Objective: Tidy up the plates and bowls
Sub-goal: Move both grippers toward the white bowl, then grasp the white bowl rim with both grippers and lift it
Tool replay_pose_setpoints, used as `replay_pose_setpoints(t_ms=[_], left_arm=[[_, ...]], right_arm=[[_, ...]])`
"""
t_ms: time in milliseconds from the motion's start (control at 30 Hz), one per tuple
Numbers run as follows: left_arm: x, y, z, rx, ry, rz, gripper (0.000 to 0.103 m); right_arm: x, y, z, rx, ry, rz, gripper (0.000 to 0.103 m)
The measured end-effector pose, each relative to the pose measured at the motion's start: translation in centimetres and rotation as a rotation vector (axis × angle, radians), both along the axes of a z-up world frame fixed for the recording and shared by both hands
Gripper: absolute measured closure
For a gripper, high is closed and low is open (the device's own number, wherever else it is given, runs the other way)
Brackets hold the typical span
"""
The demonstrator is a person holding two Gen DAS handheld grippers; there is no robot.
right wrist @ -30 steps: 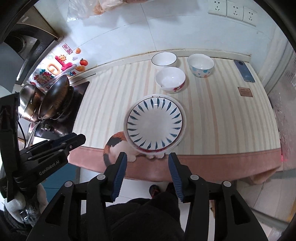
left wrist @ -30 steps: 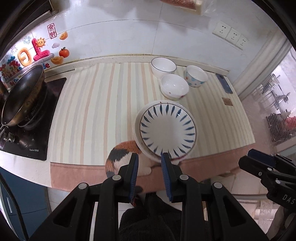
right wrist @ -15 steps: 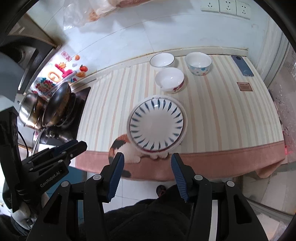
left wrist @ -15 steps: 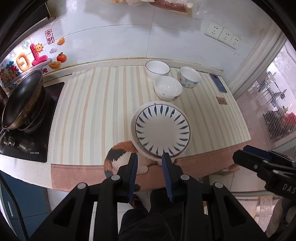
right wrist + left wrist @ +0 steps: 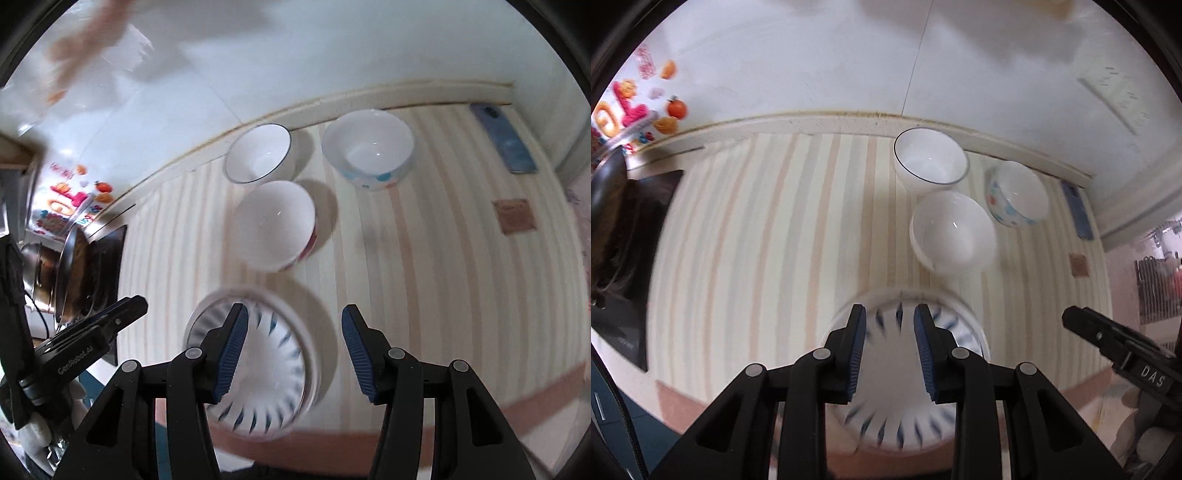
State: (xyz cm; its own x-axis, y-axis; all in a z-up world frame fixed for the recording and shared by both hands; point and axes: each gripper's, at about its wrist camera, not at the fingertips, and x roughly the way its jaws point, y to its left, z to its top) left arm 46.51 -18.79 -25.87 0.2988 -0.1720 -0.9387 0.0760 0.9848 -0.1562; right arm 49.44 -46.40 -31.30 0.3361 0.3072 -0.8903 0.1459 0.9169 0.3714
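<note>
The blue-patterned plate point(image 5: 905, 373) lay near the front edge of the striped counter mat point(image 5: 775, 240), apparently resting on a plain white plate beneath it, and the left gripper point(image 5: 889, 350) hovered directly over it, its fingers parted by a modest gap and gripping nothing. From that gripper the three bowls stood ahead between twelve and two o'clock: the plain white bowl point(image 5: 953, 234) nearest at about one o'clock, the dark-rimmed bowl point(image 5: 931, 162) beyond it near twelve, and the blue-spotted bowl point(image 5: 1017, 194) farther out toward two. The right gripper point(image 5: 291, 349) was spread wide and empty, with the plate sitting under its left finger at about ten o'clock. In its view the plain white bowl point(image 5: 275, 225) stood at roughly twelve, the dark-rimmed bowl point(image 5: 258, 153) behind that at eleven, and the spotted bowl point(image 5: 369, 147) at one o'clock. Being round, the bowls offered no long axis to line up with. Judged from this, the right gripper's wider opening suited a rim grasp better, and the plain white bowl looked nearest to both.
</note>
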Motion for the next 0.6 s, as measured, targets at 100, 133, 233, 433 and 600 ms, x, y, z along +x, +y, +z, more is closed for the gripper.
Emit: replay_pose_setpoints(t_ms=[100, 133, 233, 433, 600], left_arm=[[3.6, -0.9, -2.8, -0.024, 0.052, 0.022, 0.078], [4.4, -1.1, -3.4, -0.029, 0.063, 0.028, 0.078], [7.0, -2.1, -6.0, -0.043, 0.106, 0.037, 0.078], [10.4, -4.3, -10.4, -0.066, 0.182, -0.001, 0.079], [10.7, -5.9, -10.8, -0.03, 0.152, -0.038, 0.082]], right_arm=[[4.1, -0.6, -2.9, 0.023, 0.038, 0.03, 0.047], [5.3, -0.7, -3.8, 0.029, 0.051, 0.036, 0.047], [8.3, -0.8, -6.2, 0.041, 0.079, 0.059, 0.047], [12.3, -0.2, -11.1, 0.079, 0.14, 0.106, 0.067], [13.0, 0.3, -12.9, 0.08, 0.152, 0.117, 0.085]])
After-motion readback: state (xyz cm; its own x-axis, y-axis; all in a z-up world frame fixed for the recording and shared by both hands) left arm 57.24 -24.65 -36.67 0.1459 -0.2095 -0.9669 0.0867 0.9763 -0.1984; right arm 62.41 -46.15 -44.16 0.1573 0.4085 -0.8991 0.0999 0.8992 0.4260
